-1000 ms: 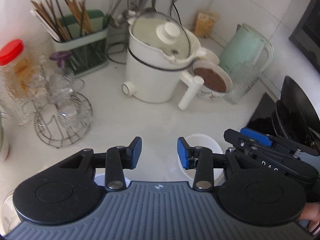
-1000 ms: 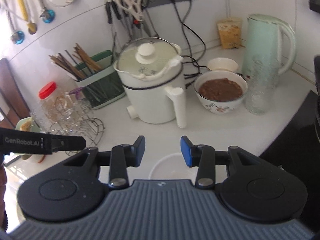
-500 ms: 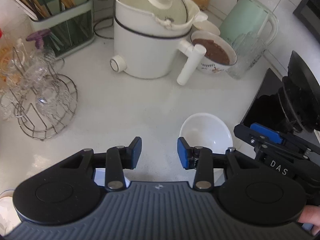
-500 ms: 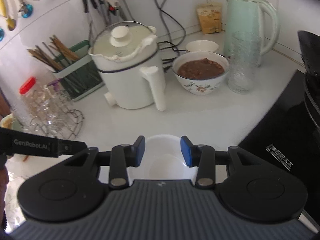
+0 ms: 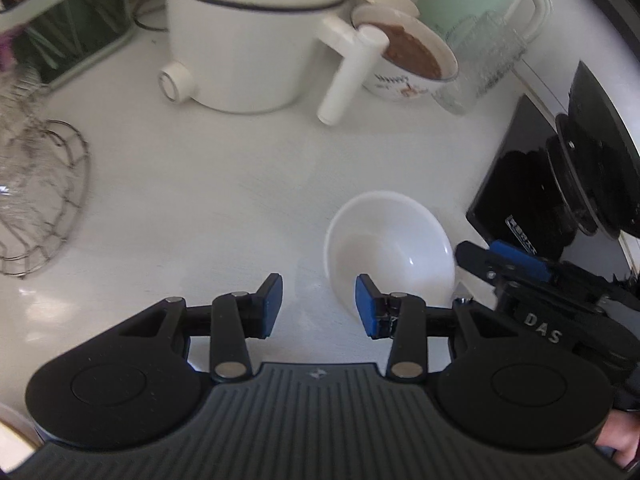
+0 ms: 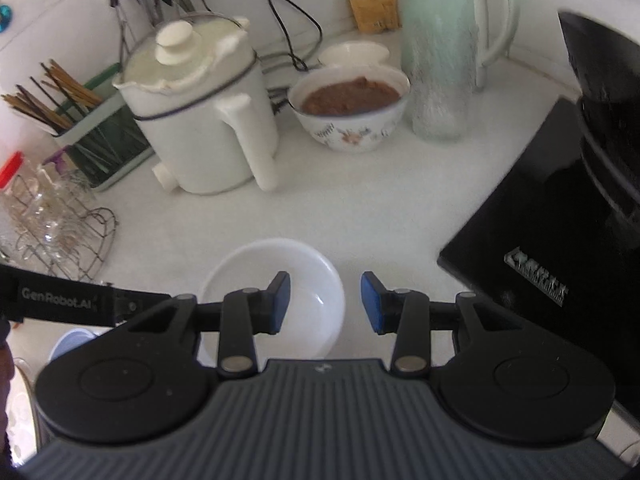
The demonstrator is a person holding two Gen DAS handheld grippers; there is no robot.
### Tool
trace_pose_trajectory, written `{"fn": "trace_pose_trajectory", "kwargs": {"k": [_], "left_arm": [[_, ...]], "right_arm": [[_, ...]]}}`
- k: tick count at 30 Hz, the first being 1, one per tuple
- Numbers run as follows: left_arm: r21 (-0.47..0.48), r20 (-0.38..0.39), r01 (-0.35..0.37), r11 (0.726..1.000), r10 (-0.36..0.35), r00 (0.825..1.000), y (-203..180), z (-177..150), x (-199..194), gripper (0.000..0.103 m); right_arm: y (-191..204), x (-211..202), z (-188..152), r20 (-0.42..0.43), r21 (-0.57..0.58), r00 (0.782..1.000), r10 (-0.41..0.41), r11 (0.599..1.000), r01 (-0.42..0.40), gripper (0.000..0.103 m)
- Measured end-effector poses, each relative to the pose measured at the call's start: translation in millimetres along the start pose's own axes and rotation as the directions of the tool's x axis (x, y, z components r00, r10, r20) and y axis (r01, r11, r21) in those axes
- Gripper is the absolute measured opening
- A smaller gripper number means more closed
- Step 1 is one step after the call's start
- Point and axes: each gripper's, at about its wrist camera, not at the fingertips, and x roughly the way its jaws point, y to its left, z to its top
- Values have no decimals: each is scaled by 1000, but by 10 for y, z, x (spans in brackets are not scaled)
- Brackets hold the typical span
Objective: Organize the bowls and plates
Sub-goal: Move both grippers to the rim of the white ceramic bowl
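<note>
White counter (image 5: 208,184) was seen with empty white bowl (image 5: 390,246) near centre, left gripper (image 5: 319,306) and right gripper (image 6: 325,303) both held apart above it, nothing clamped.

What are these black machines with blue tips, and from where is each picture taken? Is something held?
They are two hand-held grippers; a person carries one in each hand. A camera on each looks forward along its fingers. One picture comes from the left gripper, the other from the right gripper. Both are open and hold nothing. On the white counter lie an empty white bowl, a white cooker, a bowl of brown food, a green kettle and a wire glass rack.
</note>
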Motion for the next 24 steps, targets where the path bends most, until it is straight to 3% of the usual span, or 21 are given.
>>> {"fn": "trace_pose_trajectory", "kwargs": {"k": [11, 15, 19, 24], "left_arm": [[-28, -15, 9, 1000, -9, 1000, -28, 66, 332, 46], [-73, -19, 26, 997, -27, 999, 22, 84, 411, 43], [-64, -17, 12, 998, -13, 1000, 9, 78, 447, 22], [-57, -9, 22, 998, -22, 1000, 2, 93, 449, 10]], "right_arm": [[-141, 333, -73, -83, 103, 996, 10, 995, -2, 38], [-114, 425, -79, -93, 101, 996, -8, 995, 17, 28], [-75, 452, -89, -94, 101, 995, -46, 993, 55, 17], [-102, 414, -120, -92, 128, 996, -23, 991, 35, 11]]}}
